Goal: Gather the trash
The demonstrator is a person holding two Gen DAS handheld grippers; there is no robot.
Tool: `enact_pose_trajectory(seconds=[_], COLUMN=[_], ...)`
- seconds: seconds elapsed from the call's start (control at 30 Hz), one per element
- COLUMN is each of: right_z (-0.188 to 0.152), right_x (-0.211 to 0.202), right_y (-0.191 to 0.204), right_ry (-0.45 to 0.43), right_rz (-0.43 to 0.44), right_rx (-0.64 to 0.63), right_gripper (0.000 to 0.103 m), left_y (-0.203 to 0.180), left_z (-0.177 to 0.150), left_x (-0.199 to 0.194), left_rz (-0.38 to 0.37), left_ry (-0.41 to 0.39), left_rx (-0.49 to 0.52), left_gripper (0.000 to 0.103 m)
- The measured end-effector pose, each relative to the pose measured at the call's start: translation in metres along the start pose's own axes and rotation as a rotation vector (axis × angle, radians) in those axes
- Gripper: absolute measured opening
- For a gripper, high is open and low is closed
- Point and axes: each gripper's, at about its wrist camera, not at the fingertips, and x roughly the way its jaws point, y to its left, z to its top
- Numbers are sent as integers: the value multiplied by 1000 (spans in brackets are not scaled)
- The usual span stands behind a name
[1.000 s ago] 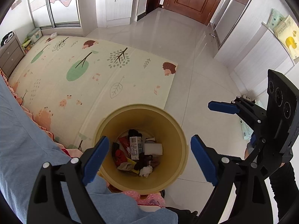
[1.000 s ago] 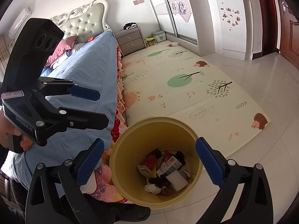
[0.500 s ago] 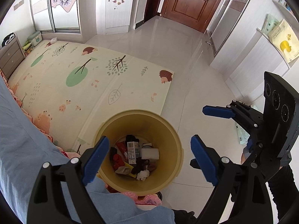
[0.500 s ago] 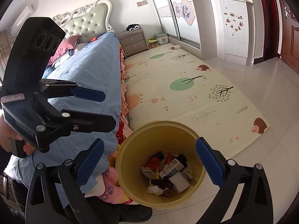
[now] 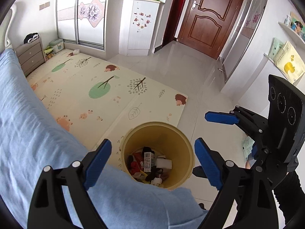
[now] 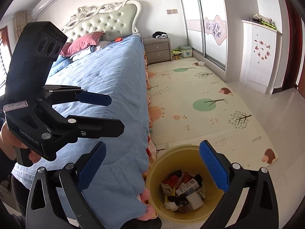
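The blue bedspread (image 5: 38, 133) cut off the near rim of the yellow trash bin (image 5: 183, 143), which sat beside the bed on the floor; trash (image 5: 148, 164) lay jumbled inside. Left gripper (image 5: 152, 160) and right gripper (image 6: 152, 169) were both spread wide, holding nothing.

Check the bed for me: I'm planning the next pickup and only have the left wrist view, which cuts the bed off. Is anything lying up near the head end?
Observer: Yes, a small red object lies on the blue blanket near the side edge. It is too small to tell what it is.
Operator: What's next to it?
Observer: A pink pillow and some rumpled bedding, up against the tufted headboard.
Operator: Anything on the wall up there?
Observer: An air conditioner is mounted high on the wall beside the headboard.
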Motion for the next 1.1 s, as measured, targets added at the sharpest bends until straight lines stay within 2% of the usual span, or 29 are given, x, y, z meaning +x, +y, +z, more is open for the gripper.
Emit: enact_pose_trajectory(seconds=[0.3,0.47,0.63,0.83,1.1], right_z=[39,54,63,66,70], right_x=[31,50,70,90,104], right_y=[105,176,249,315,381], right_ry=[-36,-88,-113,-115,-168], right_rz=[83,118,204,303,332], right_rx=[-168,-265,-317,-345,-353], right_gripper=[95,95,95,95,95], left_y=[71,124,169,210,237], left_z=[-47,-86,-136,-188,-238], left_x=[-96,-159,-222,-283,-340], left_rz=[154,254,379,509,673], left_ry=[-126,-216,-299,-370,-438], left_rx=[-109,-224,-331,-435,-491], left_gripper=[90,91,91,91,94])
